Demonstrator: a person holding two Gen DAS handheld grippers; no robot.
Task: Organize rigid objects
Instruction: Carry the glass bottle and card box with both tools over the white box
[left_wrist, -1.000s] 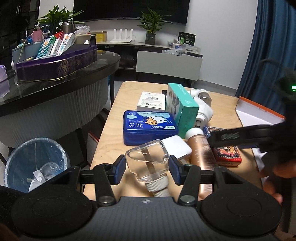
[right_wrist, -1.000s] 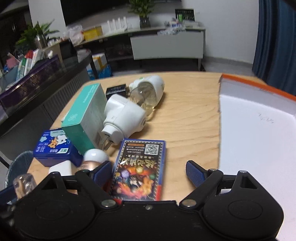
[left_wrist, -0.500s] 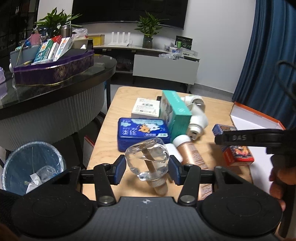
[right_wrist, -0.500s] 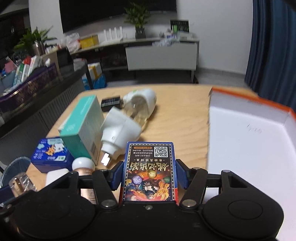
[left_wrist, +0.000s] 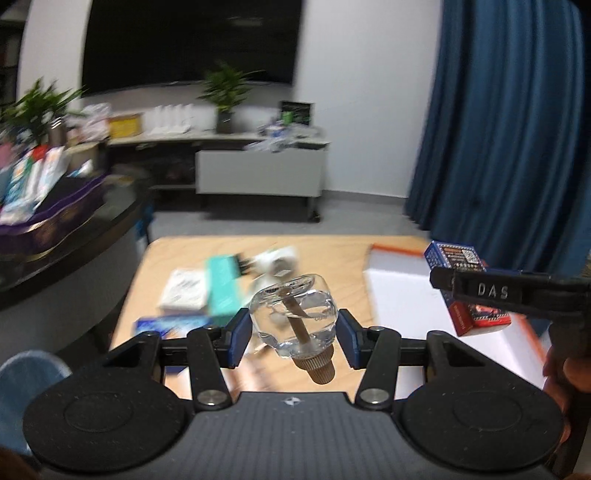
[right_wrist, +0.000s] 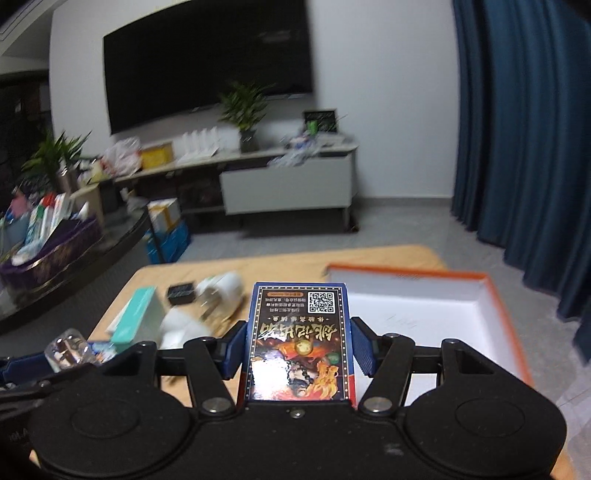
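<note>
My left gripper (left_wrist: 293, 334) is shut on a clear glass bottle (left_wrist: 295, 314) with a tan cap, held in the air above the wooden table (left_wrist: 332, 251). In the right wrist view my right gripper (right_wrist: 298, 349) is shut on a blue card box (right_wrist: 299, 343) with a QR code, also lifted off the table. The same card box (left_wrist: 467, 288) shows at the right of the left wrist view, over the white tray with an orange rim (right_wrist: 495, 291). The glass bottle (right_wrist: 68, 349) appears at the left edge of the right wrist view.
On the table lie a teal box (right_wrist: 133, 321), a white plug-shaped device (right_wrist: 221, 291), a small black item (right_wrist: 181, 293), a white box (left_wrist: 184, 291) and a blue tin (left_wrist: 170, 323). A dark round counter (left_wrist: 74, 240) stands left, a blue bin (left_wrist: 26, 373) below it.
The right gripper closed on the card box and lifted it off the table. The left gripper rose with the glass bottle. Both views now look from higher up and further back.
</note>
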